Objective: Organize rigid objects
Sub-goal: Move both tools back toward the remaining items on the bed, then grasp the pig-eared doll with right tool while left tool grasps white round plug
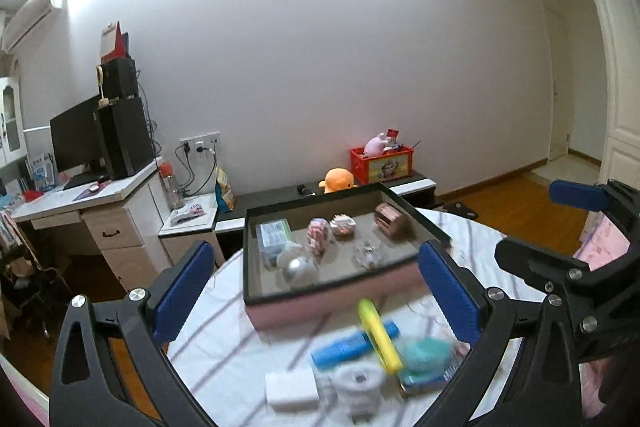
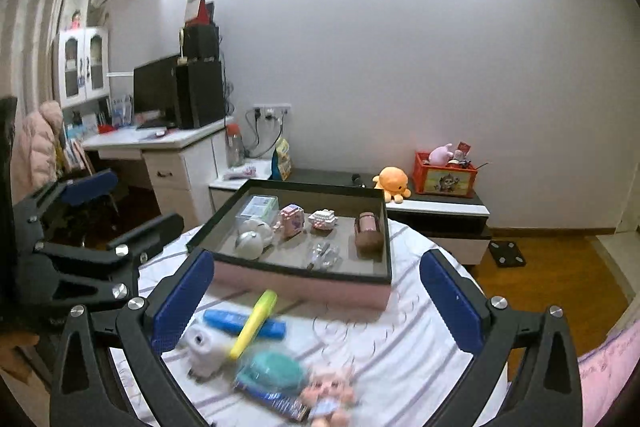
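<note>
A shallow pink box with a dark rim (image 1: 320, 301) (image 2: 304, 287) stands on the round striped table and holds several small objects: a silver ball (image 2: 249, 242), a pink block toy (image 2: 291, 221), a brown cylinder (image 2: 368, 235). Nearer me lie a yellow highlighter (image 1: 380, 337) (image 2: 254, 323), a blue bar (image 2: 244, 323), a white device (image 2: 206, 347), a teal case (image 2: 274, 369) and a small doll (image 2: 330, 393). My left gripper (image 1: 316, 295) hangs open above these, with nothing between its fingers. My right gripper (image 2: 318, 301) is open and empty too, and it shows at the right edge of the left wrist view (image 1: 568, 227).
A white desk (image 2: 168, 143) with a monitor and speakers stands at the back left. A low bench (image 2: 436, 207) along the wall carries an orange plush (image 2: 392, 183) and a red crate (image 2: 444, 179). Wooden floor (image 2: 560, 275) lies to the right.
</note>
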`<state>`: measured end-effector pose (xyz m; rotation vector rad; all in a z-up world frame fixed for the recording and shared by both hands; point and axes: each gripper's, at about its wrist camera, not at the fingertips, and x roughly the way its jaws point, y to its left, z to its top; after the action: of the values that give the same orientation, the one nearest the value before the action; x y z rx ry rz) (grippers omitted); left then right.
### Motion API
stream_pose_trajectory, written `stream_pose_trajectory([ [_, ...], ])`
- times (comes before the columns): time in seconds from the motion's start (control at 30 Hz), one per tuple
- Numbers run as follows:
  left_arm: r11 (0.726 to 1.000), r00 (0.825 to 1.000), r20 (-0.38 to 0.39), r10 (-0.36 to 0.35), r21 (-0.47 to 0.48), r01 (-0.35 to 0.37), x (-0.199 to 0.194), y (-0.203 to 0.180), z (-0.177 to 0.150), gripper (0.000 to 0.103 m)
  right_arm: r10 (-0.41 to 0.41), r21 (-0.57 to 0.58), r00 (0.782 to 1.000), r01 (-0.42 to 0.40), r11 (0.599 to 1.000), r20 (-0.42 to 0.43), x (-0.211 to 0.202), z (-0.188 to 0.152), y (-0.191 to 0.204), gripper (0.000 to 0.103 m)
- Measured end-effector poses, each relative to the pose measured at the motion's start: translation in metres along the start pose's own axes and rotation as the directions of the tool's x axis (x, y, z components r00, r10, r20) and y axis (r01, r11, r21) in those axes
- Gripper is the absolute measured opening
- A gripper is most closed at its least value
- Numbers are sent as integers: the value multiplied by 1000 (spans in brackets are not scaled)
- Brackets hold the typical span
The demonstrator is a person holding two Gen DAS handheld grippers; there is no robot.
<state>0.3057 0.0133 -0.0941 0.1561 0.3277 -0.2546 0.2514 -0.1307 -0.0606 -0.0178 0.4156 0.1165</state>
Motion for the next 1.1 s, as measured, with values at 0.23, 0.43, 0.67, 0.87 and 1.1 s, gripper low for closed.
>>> stream_pose_trajectory([
  [0.23,999,1000,-14,8,-44,-9,-31,-6,-30,103,-26,15,999,25,1000,43,-40,-36,10,103],
  [0.43,997,999,-47,-4,-75,0,-36,-5,-49,103,-20,27,1000,20,999,2,-42,-55,9,103],
  [0.67,994,996,-90,-1,-109,-9,-34,4,-68,103,-27,17,1000,27,999,-12,-41,-63,8,103],
  [0.87,989,987,-161,0,-146,-24,-22,15,-91,103,-47,48,996,50,998,-71,-28,-82,-8,103],
  [1.1,988,963,-270,0,-150,-42,5,19,-119,103,-68,75,982,82,994,-178,0,-113,-26,103],
])
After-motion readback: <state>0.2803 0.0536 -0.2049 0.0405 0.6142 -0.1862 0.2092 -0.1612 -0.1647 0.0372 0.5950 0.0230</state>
